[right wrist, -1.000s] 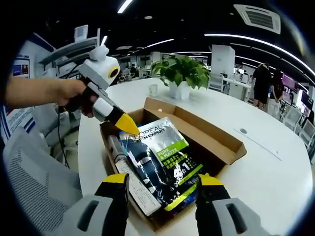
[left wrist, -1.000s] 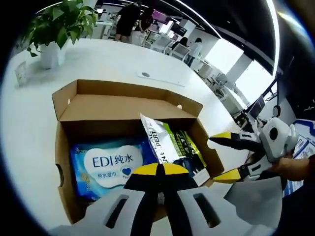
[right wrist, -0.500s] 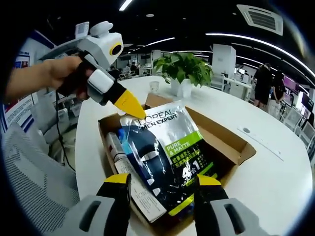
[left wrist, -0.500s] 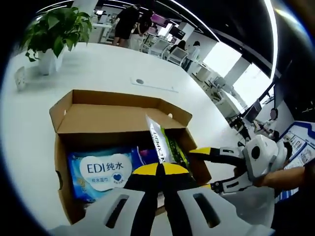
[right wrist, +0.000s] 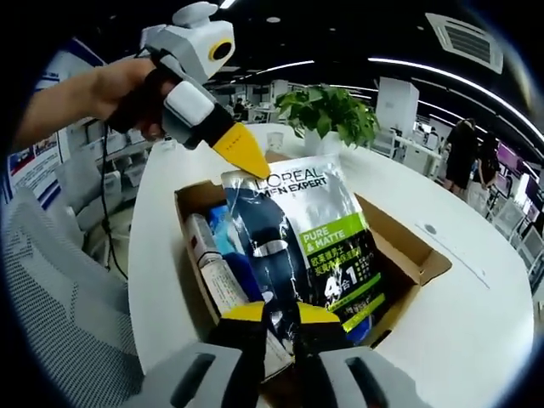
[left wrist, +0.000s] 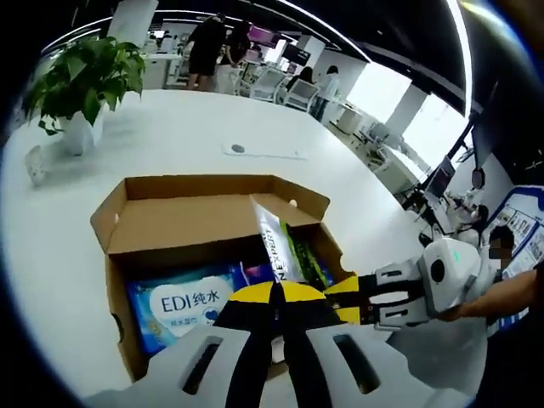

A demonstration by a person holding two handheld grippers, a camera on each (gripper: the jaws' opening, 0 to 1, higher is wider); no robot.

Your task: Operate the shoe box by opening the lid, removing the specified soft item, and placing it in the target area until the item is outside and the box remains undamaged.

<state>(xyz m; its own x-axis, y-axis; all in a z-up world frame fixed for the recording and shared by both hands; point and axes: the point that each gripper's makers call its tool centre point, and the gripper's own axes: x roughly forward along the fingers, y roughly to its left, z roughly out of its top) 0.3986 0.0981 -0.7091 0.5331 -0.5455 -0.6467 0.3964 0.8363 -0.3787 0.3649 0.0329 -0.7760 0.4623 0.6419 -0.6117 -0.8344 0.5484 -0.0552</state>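
Note:
An open cardboard shoe box lies on the white table. In it lies a blue EDI wet-wipes pack, and a silver, black and green L'Oreal pouch stands on edge. In the right gripper view the pouch is raised upright out of the box, with my right gripper shut on its lower edge. My left gripper is shut, its yellow tip at the pouch's top left corner. In the left gripper view my left gripper hangs over the box's near wall, and the right gripper reaches in from the right.
A potted plant and a small cup stand on the table beyond the box. A white tube or carton lies along the box's left side. A grey mesh chair stands at the table's edge. People stand far behind.
My right gripper's jaws have come together on the pouch, which now stands higher and more upright. My left gripper has risen with the pouch's top corner.

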